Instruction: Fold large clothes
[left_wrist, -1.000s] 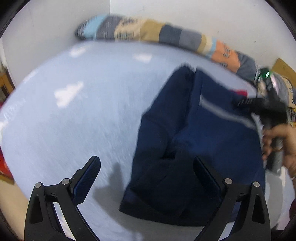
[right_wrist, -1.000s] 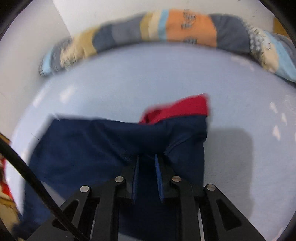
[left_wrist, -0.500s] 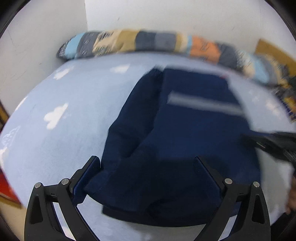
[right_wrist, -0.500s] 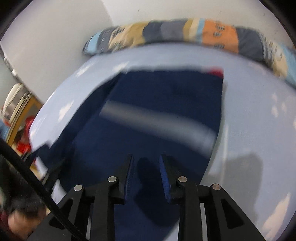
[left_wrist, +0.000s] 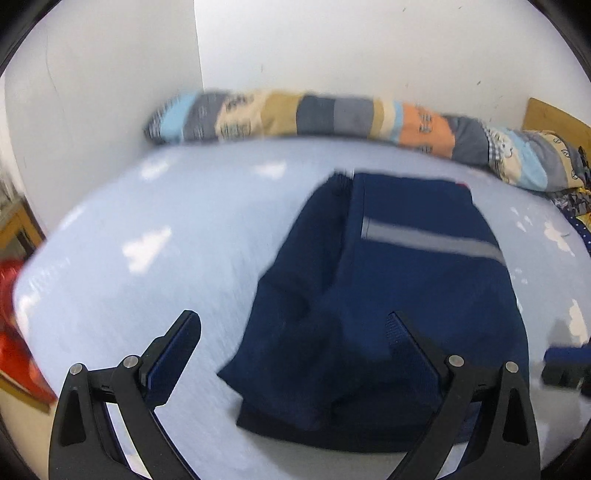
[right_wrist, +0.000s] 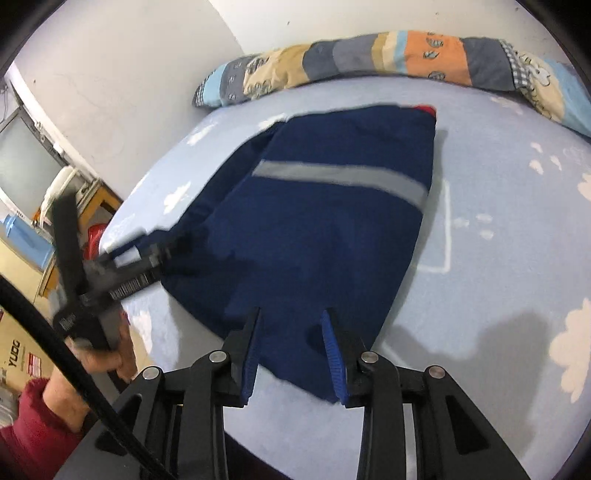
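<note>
A large navy garment with a grey stripe lies folded on the light blue bed sheet. A bit of red lining shows at its far corner. My left gripper hovers wide open over the garment's near left edge, with nothing between its fingers. My right gripper is above the garment's near edge. Its jaws are opening, and the cloth lies flat beneath the gap without being pinched. In the right wrist view the left gripper reaches over the garment's left side. In the left wrist view, the right gripper is at the right edge.
A long patchwork bolster lies along the white wall at the back of the bed. Wooden furniture, a red item and a cardboard box stand off the bed's left side. A hand and red sleeve hold the left gripper.
The right gripper let go of the navy cloth, drew back to the garment's near edge and its jaws widened. The garment now lies flat, stripe up. The left gripper shifted slightly, still open.
</note>
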